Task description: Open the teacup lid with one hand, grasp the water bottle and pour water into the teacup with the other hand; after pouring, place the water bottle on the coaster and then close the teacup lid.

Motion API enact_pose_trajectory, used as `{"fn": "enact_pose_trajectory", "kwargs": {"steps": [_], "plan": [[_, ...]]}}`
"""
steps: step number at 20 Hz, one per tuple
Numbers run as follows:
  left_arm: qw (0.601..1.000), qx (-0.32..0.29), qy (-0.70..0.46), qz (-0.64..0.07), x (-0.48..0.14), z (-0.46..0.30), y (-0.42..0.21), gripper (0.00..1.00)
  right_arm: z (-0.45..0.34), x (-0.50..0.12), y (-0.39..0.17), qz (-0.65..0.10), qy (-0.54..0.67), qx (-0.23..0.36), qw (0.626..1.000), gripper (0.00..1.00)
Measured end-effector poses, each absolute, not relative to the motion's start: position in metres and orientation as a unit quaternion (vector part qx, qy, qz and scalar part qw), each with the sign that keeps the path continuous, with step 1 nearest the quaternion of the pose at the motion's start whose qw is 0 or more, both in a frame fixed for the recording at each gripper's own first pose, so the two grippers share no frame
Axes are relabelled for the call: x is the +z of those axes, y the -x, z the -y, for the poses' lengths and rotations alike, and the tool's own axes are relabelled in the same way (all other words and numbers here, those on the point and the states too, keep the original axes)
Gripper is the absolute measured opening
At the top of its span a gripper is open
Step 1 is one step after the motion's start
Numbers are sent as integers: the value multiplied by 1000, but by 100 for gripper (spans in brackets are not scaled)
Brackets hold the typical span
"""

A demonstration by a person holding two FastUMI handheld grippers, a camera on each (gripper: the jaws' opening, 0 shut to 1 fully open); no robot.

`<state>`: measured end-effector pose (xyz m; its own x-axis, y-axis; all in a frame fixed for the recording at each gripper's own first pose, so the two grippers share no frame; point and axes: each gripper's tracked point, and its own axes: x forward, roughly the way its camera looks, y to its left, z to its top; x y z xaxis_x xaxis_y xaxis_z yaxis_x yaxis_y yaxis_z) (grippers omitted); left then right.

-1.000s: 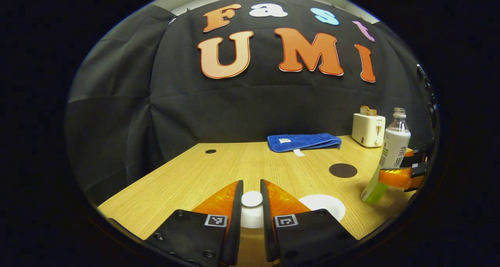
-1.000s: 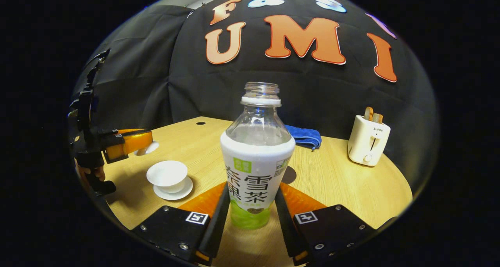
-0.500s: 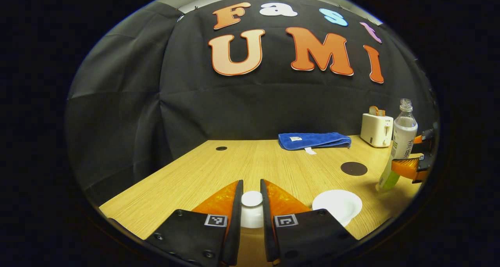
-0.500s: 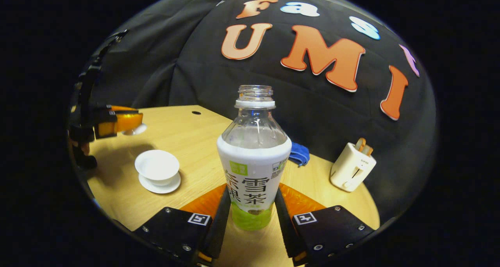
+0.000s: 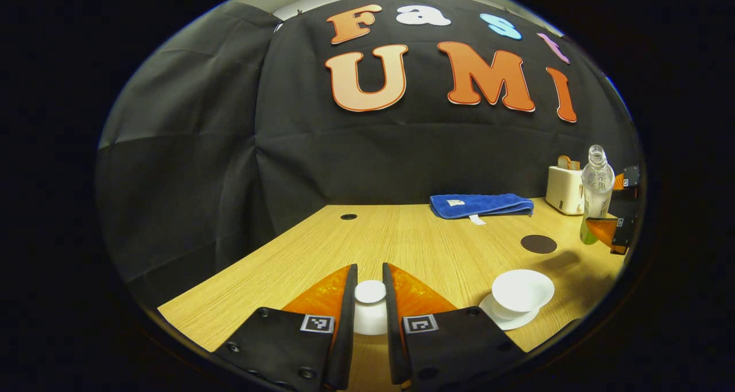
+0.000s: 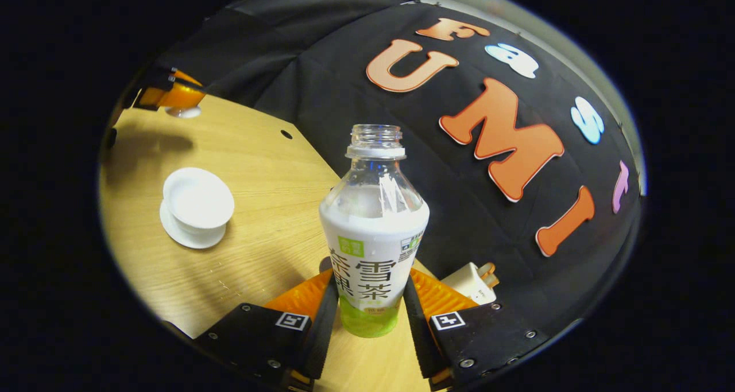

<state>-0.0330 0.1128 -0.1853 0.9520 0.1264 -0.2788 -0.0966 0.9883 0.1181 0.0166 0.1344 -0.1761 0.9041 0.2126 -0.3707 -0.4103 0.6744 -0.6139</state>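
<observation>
While the left gripper (image 5: 370, 309) clamps the lid (image 5: 370, 293), the right gripper (image 6: 370, 314) clamps the tilted water bottle (image 6: 373, 231).

My left gripper (image 5: 370, 317) has both fingers pressed on the knob of the white lid (image 5: 370, 306), held above the near edge of the wooden table (image 5: 356, 248). The open white teacup (image 5: 522, 291) sits on its saucer (image 5: 508, 320) toward the near right corner, with the dark round coaster (image 5: 538, 244) farther back near the right edge. I see the blue towel (image 5: 481, 205) along the far edge, the white toaster (image 5: 564, 189) in the far right corner, and beside it the right gripper (image 5: 610, 232) holding the uncapped bottle (image 5: 596, 192) roughly upright.
</observation>
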Motion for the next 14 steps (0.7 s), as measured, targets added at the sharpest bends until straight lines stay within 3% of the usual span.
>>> {"fn": "enact_pose_trajectory", "kwargs": {"steps": [1,14], "plan": [[986,57,-52,-145,-186,-113,34,29,-132,-177,-17,-133,380,167,900,66],[986,65,-50,-144,-192,-123,42,29,-143,-184,-17,-72,533,150,829,63]]}}
